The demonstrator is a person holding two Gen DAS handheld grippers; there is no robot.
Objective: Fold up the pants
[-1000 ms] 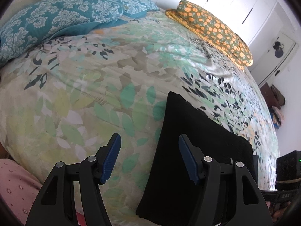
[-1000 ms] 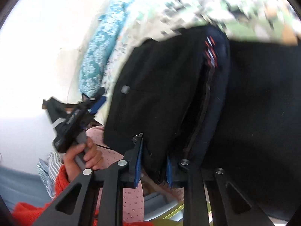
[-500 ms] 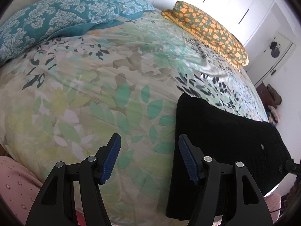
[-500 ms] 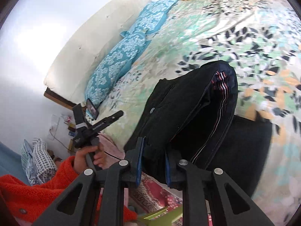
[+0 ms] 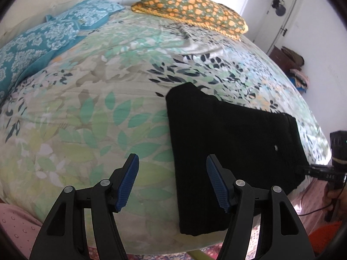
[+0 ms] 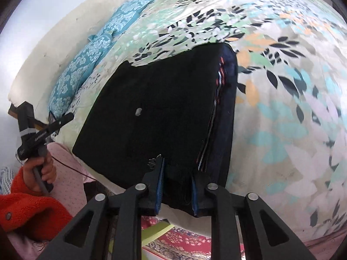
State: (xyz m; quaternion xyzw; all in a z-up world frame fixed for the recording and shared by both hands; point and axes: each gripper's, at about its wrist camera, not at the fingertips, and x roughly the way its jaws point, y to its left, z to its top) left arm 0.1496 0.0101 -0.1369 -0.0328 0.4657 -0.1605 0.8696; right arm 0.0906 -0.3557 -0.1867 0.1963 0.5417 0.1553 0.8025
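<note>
Folded black fabric pants [image 5: 229, 143] lie flat on the leaf-print quilted bedspread [image 5: 91, 112], near the bed's front edge. In the left wrist view they fill the area from 1 to 5 o'clock of centre, folded edge running toward 12 o'clock.

Left black hand-held gripper with blue pads [image 5: 171, 179]: jaws spread wide, nothing between the pads, only bedspread shows in the gap. Pants sit at its 2 o'clock; the right-side finger [image 5: 216, 184] overlaps the pants' left edge in the picture, contact cannot be told. This gripper hovers apart from the cloth.

Right black hand-held gripper with blue pads [image 6: 176, 186]: jaws narrow, a bunched bottom edge of the pants between the pads. The jaws have just been opening a little, cloth remains in the gap; pads look to touch it on both sides. In the right wrist view the pants stretch from the fingertips up toward 12 o'clock, a red-white striped inner waistband [image 6: 218, 91] showing along the right edge at 1 o'clock, a small pale button [image 6: 138, 112] at 10 o'clock.

Right wrist view, 8 o'clock: a hand in an orange fleece sleeve [image 6: 42, 169] grips the left gripper's handle. Teal patterned pillows [image 5: 43, 41] at 10 o'clock and an orange floral folded blanket [image 5: 190, 10] at 12 o'clock, well apart from the pants, at the far side of the bed.
</note>
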